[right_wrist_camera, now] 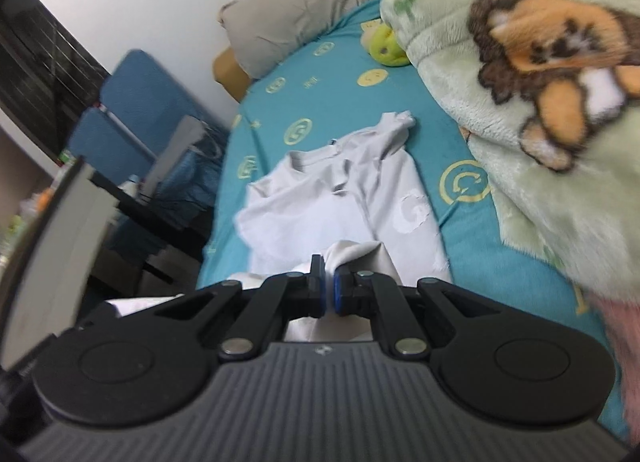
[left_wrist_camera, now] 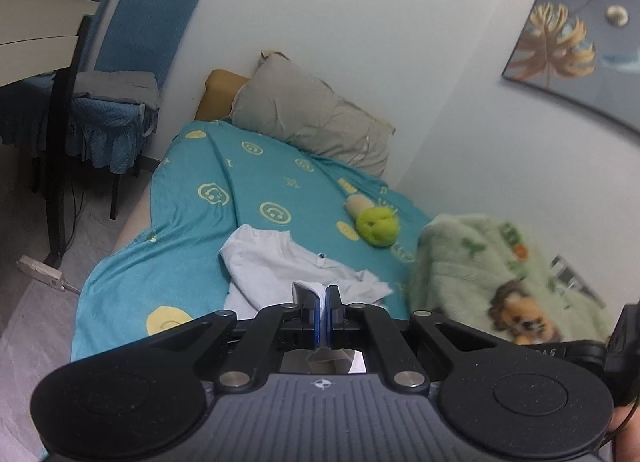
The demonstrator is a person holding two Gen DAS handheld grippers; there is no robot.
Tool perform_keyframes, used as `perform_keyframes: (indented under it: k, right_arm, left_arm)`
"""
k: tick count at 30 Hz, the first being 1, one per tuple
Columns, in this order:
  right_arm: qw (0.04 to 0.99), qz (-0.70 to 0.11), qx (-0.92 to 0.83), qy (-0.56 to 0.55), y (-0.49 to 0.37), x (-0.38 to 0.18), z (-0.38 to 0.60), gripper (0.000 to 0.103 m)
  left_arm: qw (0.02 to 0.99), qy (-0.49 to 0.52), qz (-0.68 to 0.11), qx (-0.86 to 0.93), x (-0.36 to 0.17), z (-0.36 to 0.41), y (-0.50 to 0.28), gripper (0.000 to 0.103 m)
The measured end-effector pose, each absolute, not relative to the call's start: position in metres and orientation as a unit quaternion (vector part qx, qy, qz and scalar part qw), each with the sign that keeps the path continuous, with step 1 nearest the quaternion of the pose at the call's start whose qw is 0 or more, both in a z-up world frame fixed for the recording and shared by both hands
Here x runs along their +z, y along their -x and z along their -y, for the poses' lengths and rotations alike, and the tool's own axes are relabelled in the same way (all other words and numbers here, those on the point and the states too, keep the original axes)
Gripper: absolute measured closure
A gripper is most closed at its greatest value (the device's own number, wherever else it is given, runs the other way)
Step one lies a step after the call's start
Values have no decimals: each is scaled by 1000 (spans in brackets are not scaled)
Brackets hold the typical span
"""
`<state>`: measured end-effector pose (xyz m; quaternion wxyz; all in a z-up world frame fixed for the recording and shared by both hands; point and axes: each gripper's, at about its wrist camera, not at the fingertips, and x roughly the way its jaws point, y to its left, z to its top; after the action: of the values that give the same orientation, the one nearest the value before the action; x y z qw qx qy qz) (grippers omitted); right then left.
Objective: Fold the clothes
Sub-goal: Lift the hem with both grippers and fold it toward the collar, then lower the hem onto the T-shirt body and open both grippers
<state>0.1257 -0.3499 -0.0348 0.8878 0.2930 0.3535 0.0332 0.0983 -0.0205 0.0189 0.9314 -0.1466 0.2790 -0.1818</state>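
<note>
A pale grey, crumpled cotton T-shirt (right_wrist_camera: 340,198) lies in the centre of the right wrist view, spread on a teal bedsheet printed with yellow smiley faces (right_wrist_camera: 304,102). Its neckline points toward the top of the frame, and one sleeve is bunched at the upper right.

The right gripper (right_wrist_camera: 329,286), at lower centre, has its blue-padded fingers pinched narrow on a fold of the shirt's near edge. In the left wrist view the left gripper (left_wrist_camera: 322,302) is also nearly closed, with pale cloth caught between its pads.

With both near corners apparently held, a good fold probably needs the grippers kept level and apart so the hem stays taut. The cloth should be carried evenly toward the neckline, clear of the fluffy green lion-print blanket (right_wrist_camera: 540,82) at right.

A faint white emblem on the shirt is unreadable. Small lettering on the gripper body at lower right of the left view is too blurred to read.
</note>
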Motion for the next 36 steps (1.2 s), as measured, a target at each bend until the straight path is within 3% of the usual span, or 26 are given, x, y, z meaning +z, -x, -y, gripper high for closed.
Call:
perform_keyframes:
  k: [11, 17, 20, 21, 22, 23, 24, 25, 31, 36]
  right_arm:
    - [886, -410, -8, -218, -185, -106, 331, 95]
    - [876, -431, -24, -216, -195, -129, 333, 94]
    - [869, -435, -24, -235, -194, -127, 338, 92]
    - [867, -435, -25, -243, -194, -126, 340, 87]
    - [868, -428, -23, -250, -191, -123, 341, 63]
    - [870, -420, -21, -257, -188, -119, 341, 48]
    - [872, -412, -19, -265, -185, -116, 342, 17]
    - [876, -399, -14, -269, -180, -111, 341, 13]
    - [894, -360, -14, -267, -152, -84, 337, 13]
    - [895, -382, -34, -228, -134, -90, 335, 13]
  left_arm:
    - [909, 100, -371, -160, -88, 38, -183, 100]
    - [899, 88, -399, -159, -115, 41, -194, 99]
    - [899, 81, -401, -158, -110, 43, -188, 84]
    - [900, 79, -398, -158, -108, 43, -185, 71]
    - [902, 78, -394, -158, -105, 44, -183, 63]
    - [904, 76, -390, -157, -102, 44, -180, 48]
    - [907, 72, -384, -156, -99, 44, -177, 39]
    - [910, 65, -379, -156, -95, 45, -173, 38]
    - [917, 45, -365, -157, -81, 44, -147, 35]
    - [912, 38, -379, -155, -86, 40, -128, 34]
